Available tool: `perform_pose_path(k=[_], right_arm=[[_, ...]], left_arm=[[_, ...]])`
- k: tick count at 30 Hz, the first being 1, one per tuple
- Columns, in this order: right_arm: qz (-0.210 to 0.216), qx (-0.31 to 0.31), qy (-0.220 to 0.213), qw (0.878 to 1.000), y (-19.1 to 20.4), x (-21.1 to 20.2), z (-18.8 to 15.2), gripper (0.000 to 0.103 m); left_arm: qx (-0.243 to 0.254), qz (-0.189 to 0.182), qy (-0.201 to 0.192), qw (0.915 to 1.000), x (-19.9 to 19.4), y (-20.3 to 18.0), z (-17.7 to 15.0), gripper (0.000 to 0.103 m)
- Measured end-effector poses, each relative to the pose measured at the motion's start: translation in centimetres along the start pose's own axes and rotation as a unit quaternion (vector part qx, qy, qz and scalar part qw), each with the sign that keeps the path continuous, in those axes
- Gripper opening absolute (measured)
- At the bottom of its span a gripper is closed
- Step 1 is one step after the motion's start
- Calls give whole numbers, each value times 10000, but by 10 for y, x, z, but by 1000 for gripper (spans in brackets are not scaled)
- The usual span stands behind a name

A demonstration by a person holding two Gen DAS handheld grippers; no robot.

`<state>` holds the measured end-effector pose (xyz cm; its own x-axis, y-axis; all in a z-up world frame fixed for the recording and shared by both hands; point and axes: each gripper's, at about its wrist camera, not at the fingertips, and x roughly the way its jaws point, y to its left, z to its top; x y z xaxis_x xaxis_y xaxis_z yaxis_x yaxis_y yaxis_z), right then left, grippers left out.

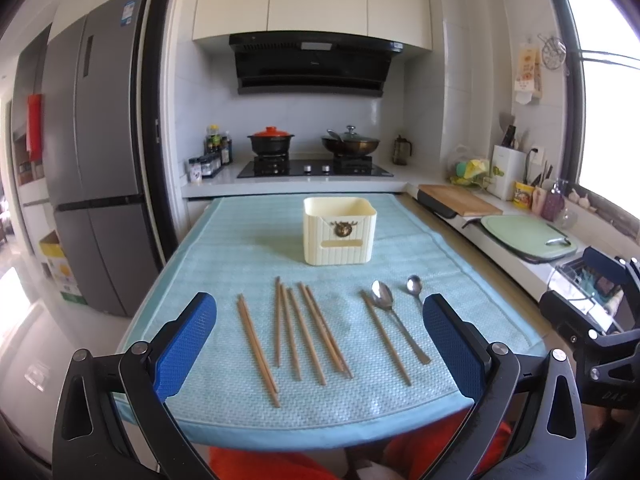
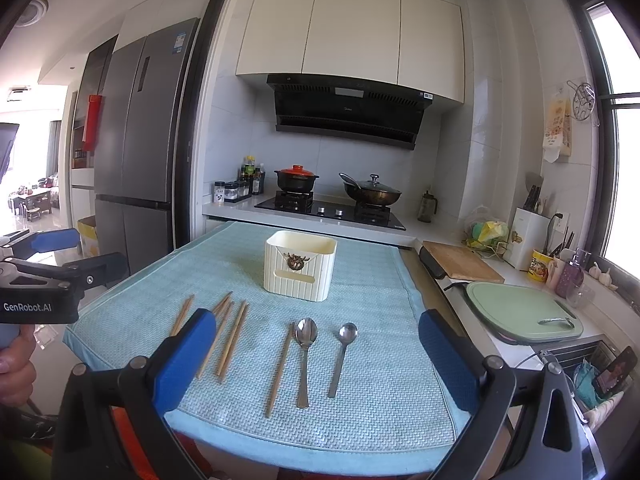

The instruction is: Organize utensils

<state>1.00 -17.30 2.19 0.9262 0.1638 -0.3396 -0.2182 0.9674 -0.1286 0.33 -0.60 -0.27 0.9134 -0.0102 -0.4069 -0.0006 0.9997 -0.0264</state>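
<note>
Several wooden chopsticks (image 1: 298,336) lie on a light blue towel (image 1: 240,248), and one more chopstick (image 1: 386,340) lies beside two metal spoons, a larger one (image 1: 394,320) and a smaller one (image 1: 414,286). A cream holder box (image 1: 339,230) stands upright behind them. My left gripper (image 1: 320,344) is open and empty, hovering over the towel's near edge. In the right wrist view the chopsticks (image 2: 228,340), the spoons (image 2: 306,356) (image 2: 342,356) and the box (image 2: 299,265) show. My right gripper (image 2: 316,360) is open and empty, near the front edge.
A counter at the right holds a wooden board (image 1: 460,200) and a green cutting board (image 1: 528,236). A stove with pots (image 1: 312,160) stands behind the table. A fridge (image 1: 100,152) stands at the left. The left gripper body (image 2: 44,276) shows at the right view's left edge.
</note>
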Motion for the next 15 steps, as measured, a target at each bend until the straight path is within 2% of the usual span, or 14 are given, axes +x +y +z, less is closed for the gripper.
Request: perform_pose_path(k=[15], right_arm=[[5,-2,-13,10000,1,0,0,103]], left_arm=[[-15,-9,14,10000,-1,1,0,103]])
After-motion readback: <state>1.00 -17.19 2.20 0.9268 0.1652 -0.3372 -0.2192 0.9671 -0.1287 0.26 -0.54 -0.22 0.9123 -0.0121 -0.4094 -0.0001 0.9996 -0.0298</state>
